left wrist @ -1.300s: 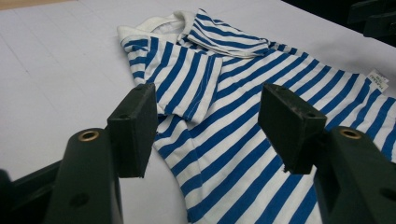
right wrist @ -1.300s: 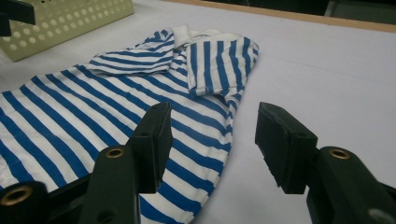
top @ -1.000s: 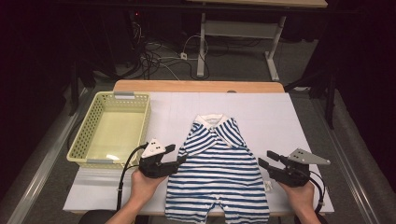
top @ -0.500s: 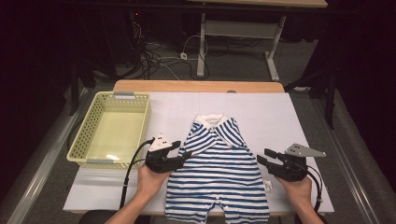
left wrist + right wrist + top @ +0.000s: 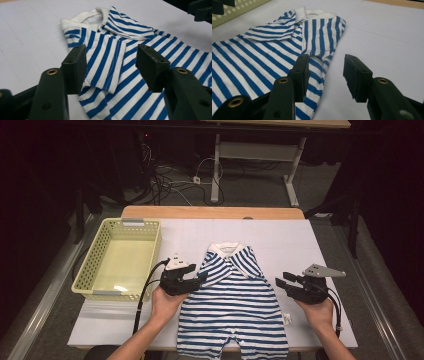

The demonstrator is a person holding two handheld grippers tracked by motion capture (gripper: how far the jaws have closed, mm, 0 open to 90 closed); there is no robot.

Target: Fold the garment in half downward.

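At the far left of the white table (image 5: pixel 330 250), a pale yellow basket (image 5: pixel 90 270) is seen near the edge. Just right of it the left gripper (image 5: pixel 201 279) is held in the person's left hand (image 5: pixel 167 302) — its jaws are spread, have just been closing a little, and stand over the folded-in sleeve (image 5: pixel 107 65) with nothing pinched. The blue-and-white striped baby romper (image 5: pixel 232 305) is laid flat in the middle of the table, its collar turned away from the person. At its right side the right gripper (image 5: pixel 281 283) is held beside the garment's edge — jaws apart, just closing, with only cloth edge and bare table seen between them.
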